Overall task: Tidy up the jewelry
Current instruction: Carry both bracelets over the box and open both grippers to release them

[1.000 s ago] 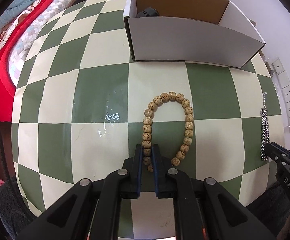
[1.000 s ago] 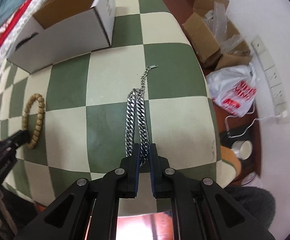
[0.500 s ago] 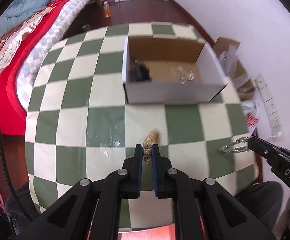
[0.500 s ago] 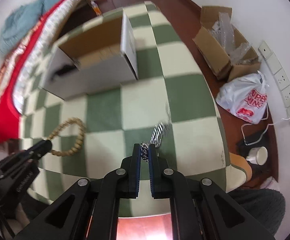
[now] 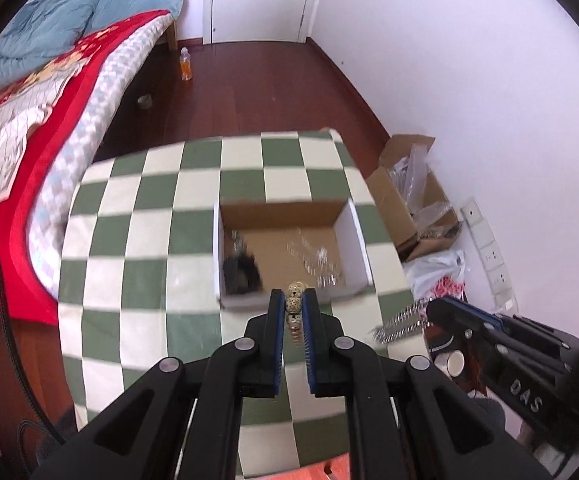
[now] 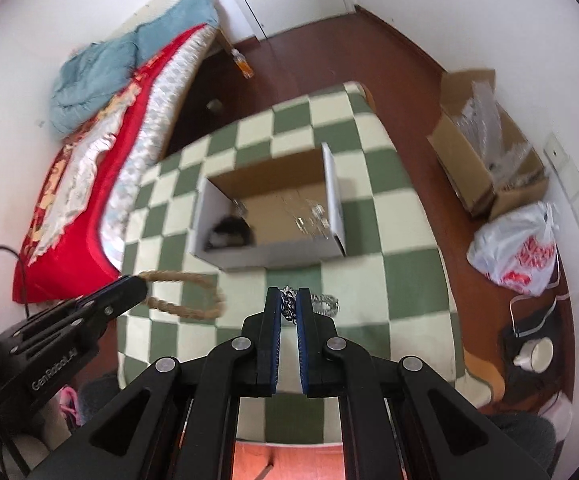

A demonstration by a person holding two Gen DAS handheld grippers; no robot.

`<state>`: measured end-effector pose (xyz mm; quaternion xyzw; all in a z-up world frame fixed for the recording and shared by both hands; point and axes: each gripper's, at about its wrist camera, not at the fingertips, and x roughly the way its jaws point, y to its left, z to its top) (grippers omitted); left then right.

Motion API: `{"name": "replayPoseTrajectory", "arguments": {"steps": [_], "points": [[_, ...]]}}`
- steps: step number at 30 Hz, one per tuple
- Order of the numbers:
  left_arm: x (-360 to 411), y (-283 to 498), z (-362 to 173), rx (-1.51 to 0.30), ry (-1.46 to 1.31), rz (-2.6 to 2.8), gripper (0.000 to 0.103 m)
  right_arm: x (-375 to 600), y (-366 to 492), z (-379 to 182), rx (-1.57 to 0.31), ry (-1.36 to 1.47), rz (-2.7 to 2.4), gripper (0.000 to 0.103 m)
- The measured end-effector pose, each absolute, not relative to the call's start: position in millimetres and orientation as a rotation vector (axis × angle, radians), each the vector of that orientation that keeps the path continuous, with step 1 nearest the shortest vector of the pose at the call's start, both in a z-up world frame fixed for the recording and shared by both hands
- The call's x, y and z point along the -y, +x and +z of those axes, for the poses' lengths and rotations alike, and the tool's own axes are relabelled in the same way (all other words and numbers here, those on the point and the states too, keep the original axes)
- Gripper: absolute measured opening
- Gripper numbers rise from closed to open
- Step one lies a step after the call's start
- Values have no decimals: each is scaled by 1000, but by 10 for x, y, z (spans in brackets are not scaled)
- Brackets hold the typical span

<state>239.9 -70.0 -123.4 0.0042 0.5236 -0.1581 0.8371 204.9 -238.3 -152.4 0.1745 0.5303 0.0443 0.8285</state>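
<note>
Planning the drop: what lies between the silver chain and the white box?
Only bare checkered tablecloth, seen in the right wrist view, between silver chain and white box.

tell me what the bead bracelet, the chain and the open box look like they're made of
Bead bracelet: probably wood or seed; matte tan beads with dark speckles.
Chain: likely steel or similar metal; silvery links with bright glints, though blurred.
Open box: cardboard; brown raw inside, smooth white outer faces, thin folded walls.

I cannot identify the blurred dark item and clear pieces inside the cardboard box; motion smears the bead bracelet.
</note>
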Motion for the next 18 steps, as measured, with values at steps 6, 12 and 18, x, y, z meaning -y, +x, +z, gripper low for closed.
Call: {"name": "replayPoseTrajectory", "arguments": {"steps": [6,12,18], "points": [[779,3021,-1369,-1157,35,-311,6,2368,2488,-1294,-1095,352,118,8],[786,3551,-1756,-1280,-1,-315,6,2345,3103,-1430,-1142,345,122,8],[822,3880,-2193,-1404,-44,-324,7,2344,3634,-1853,-1241,317,92,8]]}}
